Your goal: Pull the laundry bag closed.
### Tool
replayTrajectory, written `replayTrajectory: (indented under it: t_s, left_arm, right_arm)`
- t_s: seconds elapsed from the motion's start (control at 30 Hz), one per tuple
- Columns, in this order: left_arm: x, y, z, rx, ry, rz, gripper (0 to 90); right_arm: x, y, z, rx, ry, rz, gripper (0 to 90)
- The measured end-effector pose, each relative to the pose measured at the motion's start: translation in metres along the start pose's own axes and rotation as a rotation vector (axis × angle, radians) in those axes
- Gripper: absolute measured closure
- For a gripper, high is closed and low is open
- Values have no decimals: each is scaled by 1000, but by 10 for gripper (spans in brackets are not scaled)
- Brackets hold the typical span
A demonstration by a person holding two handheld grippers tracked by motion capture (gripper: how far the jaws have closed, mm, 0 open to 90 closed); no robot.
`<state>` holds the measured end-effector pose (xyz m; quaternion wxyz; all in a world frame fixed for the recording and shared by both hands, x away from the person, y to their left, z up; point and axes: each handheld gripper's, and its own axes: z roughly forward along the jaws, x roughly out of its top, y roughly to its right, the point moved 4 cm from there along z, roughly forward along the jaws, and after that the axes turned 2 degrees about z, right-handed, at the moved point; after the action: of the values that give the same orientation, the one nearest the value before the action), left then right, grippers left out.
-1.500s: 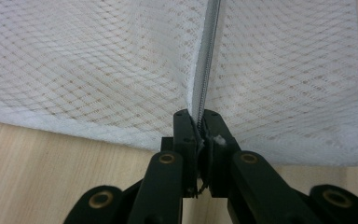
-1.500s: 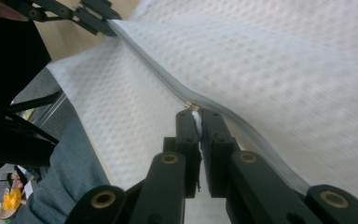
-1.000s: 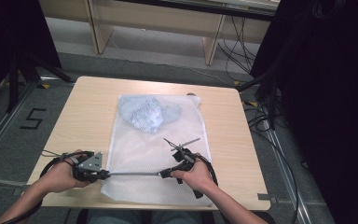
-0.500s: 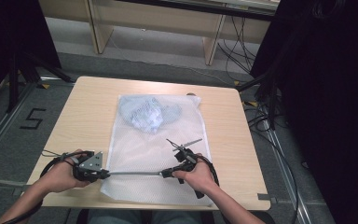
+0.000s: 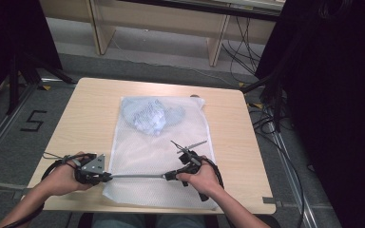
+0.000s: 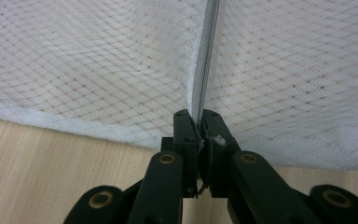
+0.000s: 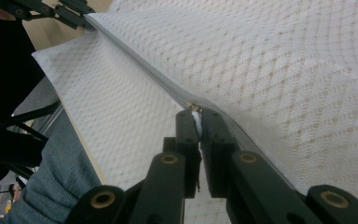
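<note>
A white mesh laundry bag [image 5: 161, 152] lies flat on the wooden table [image 5: 95, 104], with a blue garment [image 5: 149, 116] inside its far end. A grey zipper [image 5: 138, 175] runs across the bag's near end. My left gripper [image 5: 110, 176] is shut on the zipper's left end, where the zipper tape [image 6: 207, 56] runs straight out from between the jaws of the left gripper [image 6: 196, 114]. My right gripper [image 5: 167, 176] is shut on the zipper pull [image 7: 193, 106], pinched at the right gripper's [image 7: 195, 112] jaw tips. The zipper [image 7: 135, 60] stretches taut toward the left gripper [image 7: 81, 21].
The table's near edge [image 5: 161, 209] lies just under both hands. Black stands and cables [image 5: 271, 118] crowd the floor to the right. A wooden shelf frame [image 5: 157, 28] stands beyond the far edge. Bare tabletop borders the bag on both sides.
</note>
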<state>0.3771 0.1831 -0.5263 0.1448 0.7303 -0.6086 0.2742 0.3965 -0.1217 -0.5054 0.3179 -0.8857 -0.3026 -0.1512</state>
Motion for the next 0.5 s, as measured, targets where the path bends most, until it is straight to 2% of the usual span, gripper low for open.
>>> replayTrajectory:
  t_s: [0.07,0.13,0.17,0.2,0.23,0.33,0.4,0.5]
  left_arm:
    - [0,0,0,0,1,-2,850]
    - [-1,0,0,3,3,-3,850]
    - [0,2,1,6,30,-35,850]
    - [-2,-1,-1,4,2,-6,850]
    - [-2,-1,-1,5,3,-5,850]
    - [-3,-2,-1,11,4,-3,850]
    - [-3,-2,-1,11,11,-11,850]
    - [-3,-2,-1,9,7,-5,850]
  right_arm:
    - [0,1,0,-5,6,-9,869]
    - [0,1,0,-10,-10,10,869]
    - [1,1,2,-10,-13,8,869]
    - [1,0,2,-11,-19,17,869]
    - [2,1,2,-17,-14,-2,869]
    - [3,0,3,-6,-10,-12,869]
    - [2,-1,3,-12,-24,8,869]
    - [3,0,3,-22,-12,12,869]
